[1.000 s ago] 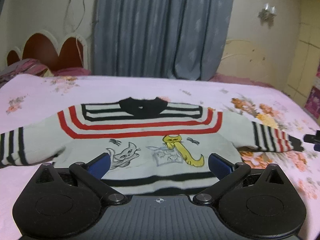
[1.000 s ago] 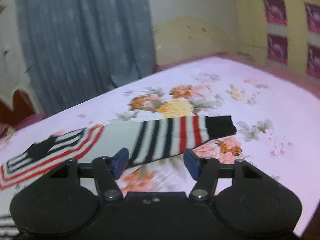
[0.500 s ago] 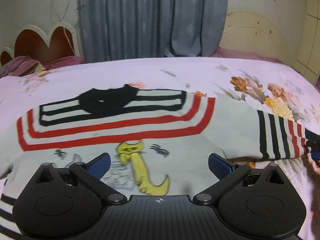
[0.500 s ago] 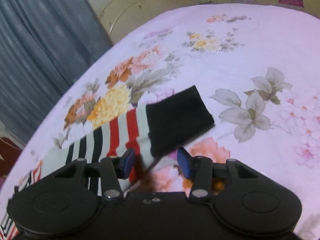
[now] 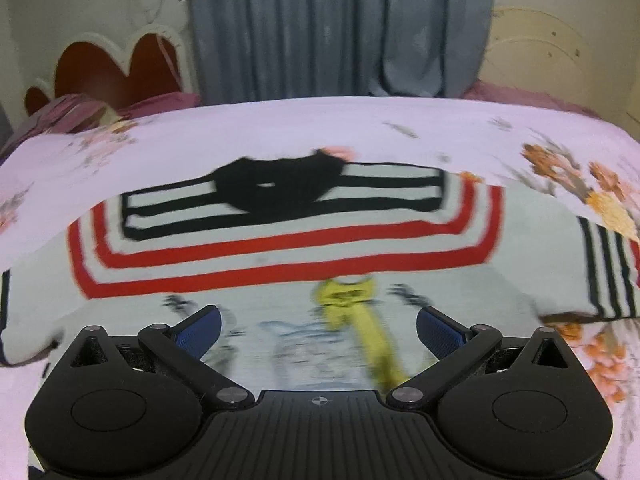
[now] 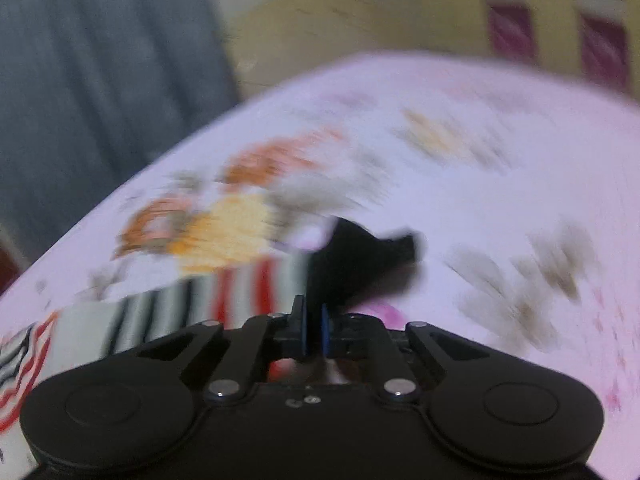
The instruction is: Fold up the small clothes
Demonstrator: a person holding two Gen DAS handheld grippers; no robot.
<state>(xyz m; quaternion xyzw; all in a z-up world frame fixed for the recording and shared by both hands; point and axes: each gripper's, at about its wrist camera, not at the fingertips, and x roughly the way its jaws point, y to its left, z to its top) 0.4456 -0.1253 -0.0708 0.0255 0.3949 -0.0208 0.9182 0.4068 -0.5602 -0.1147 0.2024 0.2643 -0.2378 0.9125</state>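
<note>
A small white sweater [image 5: 280, 264] with red and black stripes, a black collar and cartoon cats lies flat on the bed. My left gripper [image 5: 318, 326] hovers open just above its chest, nothing between the blue pads. In the right wrist view the striped sleeve [image 6: 240, 292] ends in a black cuff [image 6: 360, 256], which is bunched and raised off the sheet. My right gripper [image 6: 312, 320] is shut on that cuff, its pads pinching the fabric's near edge. The picture there is blurred.
The pink floral bed sheet [image 5: 240, 132] spreads around the sweater. A red scalloped headboard [image 5: 116, 68] and a pillow [image 5: 72, 116] sit at the far left, a blue curtain [image 5: 340, 28] hangs behind, and a cream footboard [image 5: 552, 56] stands at the right.
My left gripper moved in over the sweater's chest, staying open. My right gripper came down onto the sleeve end and shut on the black cuff, which now stands crumpled.
</note>
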